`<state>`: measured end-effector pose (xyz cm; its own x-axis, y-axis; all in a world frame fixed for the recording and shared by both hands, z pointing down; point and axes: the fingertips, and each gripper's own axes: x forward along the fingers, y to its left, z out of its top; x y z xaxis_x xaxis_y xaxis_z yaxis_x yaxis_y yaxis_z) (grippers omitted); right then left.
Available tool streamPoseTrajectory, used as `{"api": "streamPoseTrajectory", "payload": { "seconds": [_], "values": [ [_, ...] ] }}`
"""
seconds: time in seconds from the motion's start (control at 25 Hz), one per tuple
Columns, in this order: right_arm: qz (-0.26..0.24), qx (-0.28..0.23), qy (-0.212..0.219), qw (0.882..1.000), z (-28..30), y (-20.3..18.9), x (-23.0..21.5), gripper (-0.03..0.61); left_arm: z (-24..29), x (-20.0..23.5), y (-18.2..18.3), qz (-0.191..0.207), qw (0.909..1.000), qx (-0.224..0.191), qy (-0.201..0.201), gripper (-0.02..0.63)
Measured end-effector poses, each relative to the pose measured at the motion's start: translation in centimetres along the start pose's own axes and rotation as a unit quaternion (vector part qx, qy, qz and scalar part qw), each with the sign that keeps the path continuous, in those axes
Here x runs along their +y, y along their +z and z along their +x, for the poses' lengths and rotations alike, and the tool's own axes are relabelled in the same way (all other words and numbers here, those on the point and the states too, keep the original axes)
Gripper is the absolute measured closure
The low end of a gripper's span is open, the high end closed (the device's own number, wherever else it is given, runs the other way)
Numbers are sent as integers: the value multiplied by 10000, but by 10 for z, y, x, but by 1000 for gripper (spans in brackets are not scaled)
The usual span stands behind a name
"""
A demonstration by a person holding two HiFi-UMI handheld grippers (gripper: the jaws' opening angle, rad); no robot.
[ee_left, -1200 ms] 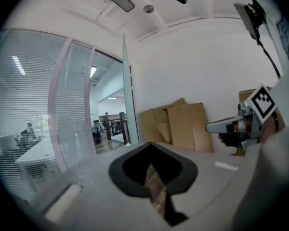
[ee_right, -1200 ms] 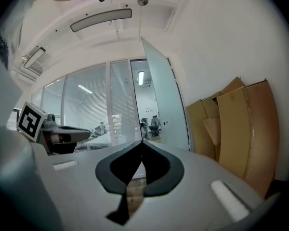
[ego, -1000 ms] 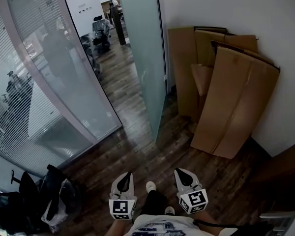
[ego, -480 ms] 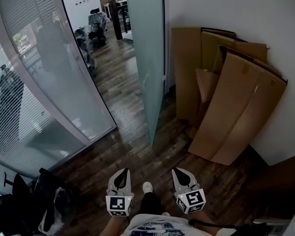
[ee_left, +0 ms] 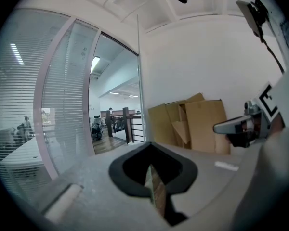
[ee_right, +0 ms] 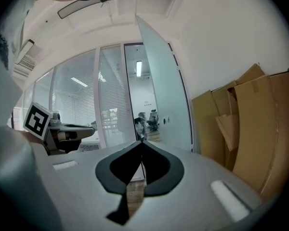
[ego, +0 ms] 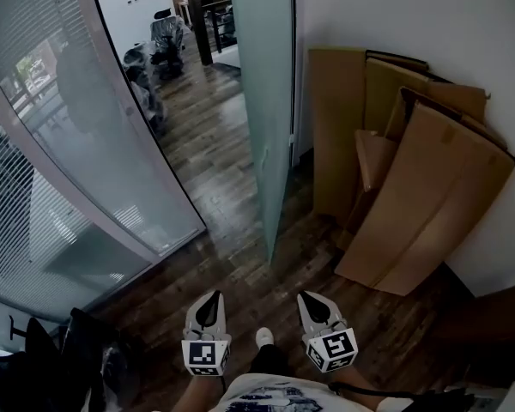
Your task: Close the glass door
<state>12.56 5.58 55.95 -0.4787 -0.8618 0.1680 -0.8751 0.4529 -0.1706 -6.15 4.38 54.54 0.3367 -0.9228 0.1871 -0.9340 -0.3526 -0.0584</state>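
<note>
Straight ahead of the person, the frosted glass door (ego: 270,101) stands open, its free edge turned toward the camera and its far edge by the white wall (ego: 395,15) on the right. Left of it the doorway gives onto a wooden floor (ego: 232,256) that runs through into an office with chairs and a dark post. A curved glass wall (ego: 86,161) with blinds behind it sweeps down the left side of the head view. Several large cardboard sheets (ego: 412,187) lean against the white wall, just right of the door.

Both grippers are held low and level, side by side near the person's body and well apart from the door. The left gripper (ego: 213,297) has its jaws closed together at the tips with nothing between them. The right gripper (ego: 309,299) likewise has its jaws pressed together and empty. Between the 2 grippers, a white shoe (ego: 263,336) shows on the floor. Dark bags (ego: 77,354) lie at the lower left, by the foot of the curved glass wall.
</note>
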Motion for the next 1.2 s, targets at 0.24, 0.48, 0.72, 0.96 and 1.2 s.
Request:
{"api": "streamPoseTrajectory", "payload": {
  "seconds": [0.24,0.48,0.72,0.96,1.2],
  "values": [
    [-2,-30,-103,9999,50,14,-12,571,45,28,11,52,9999,-27,-129,614],
    [-92,-124,-201,9997,98,31,-18,571,81,59,13,105,9995,-106,-274,614],
    [-151,-75,-352,9992,120,37,-32,571,104,76,14,53,9994,-78,-324,614],
    [-169,5,-383,9991,133,41,-45,571,121,80,15,30,9993,-83,-352,614],
    [-108,14,-200,9997,168,43,-66,571,146,90,13,105,9999,5,-125,614]
  ]
}}
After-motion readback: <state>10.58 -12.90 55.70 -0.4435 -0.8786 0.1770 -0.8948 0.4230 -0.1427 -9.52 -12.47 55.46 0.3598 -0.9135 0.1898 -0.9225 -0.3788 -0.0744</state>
